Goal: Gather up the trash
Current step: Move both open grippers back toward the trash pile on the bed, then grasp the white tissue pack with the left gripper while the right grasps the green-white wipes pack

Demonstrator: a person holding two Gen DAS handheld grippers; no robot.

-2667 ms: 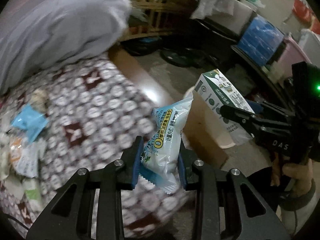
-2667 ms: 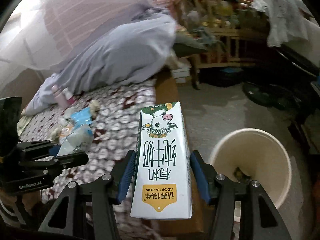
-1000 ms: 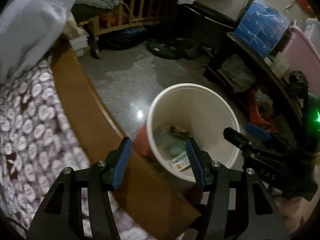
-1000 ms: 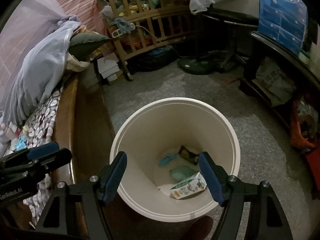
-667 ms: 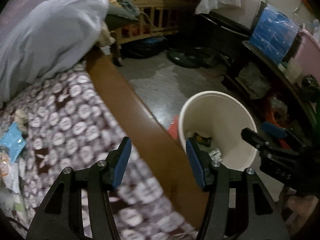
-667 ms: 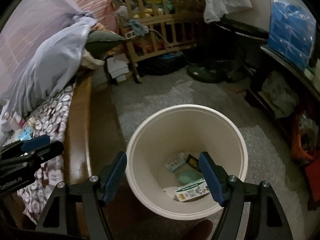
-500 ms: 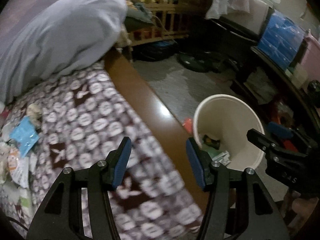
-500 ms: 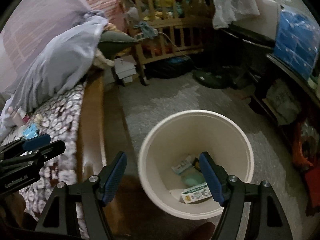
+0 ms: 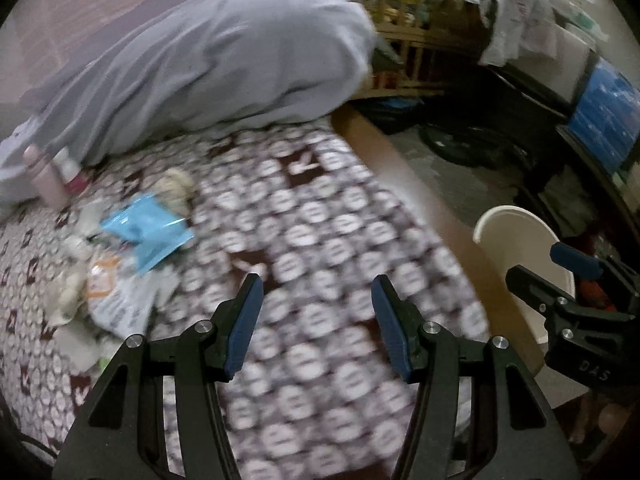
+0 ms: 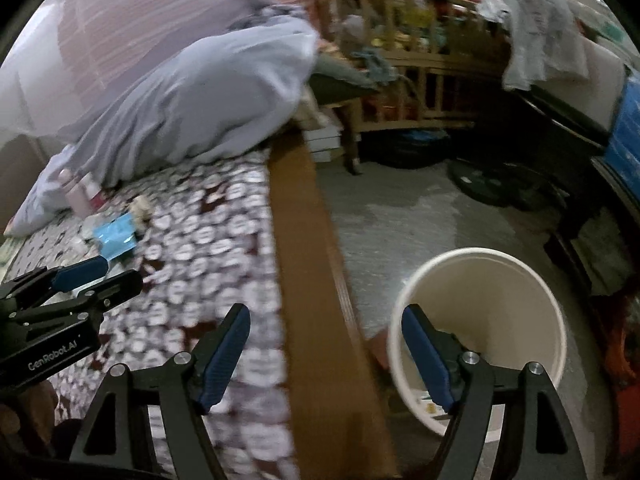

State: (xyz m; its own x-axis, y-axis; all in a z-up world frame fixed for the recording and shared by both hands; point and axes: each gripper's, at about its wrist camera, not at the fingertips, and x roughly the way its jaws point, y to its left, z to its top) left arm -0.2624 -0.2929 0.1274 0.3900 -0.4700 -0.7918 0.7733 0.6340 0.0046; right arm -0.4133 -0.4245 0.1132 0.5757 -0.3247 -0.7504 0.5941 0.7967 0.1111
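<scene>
Both grippers empty over the bed edge; trash ahead-left on the bedspread, bin at the right.

The trash pile (image 9: 120,264) lies on the patterned bedspread (image 9: 320,240), up and left of the left gripper (image 9: 316,324) and well apart from its blue pads; a blue wrapper (image 9: 146,236) tops the pile, with a pink bottle (image 9: 46,178) behind it by the grey quilt (image 9: 208,60). Left jaws stand apart, nothing between them. The right gripper (image 10: 326,354) straddles the brown bed rail (image 10: 316,280), jaws opening, nothing between them; the cream bin (image 10: 480,320) sits on the floor just beside its right finger, some litter showing at the bottom. Both tools tilt steeply down, side by side, each visible in the other's view. The picture is motion-blurred.
</scene>
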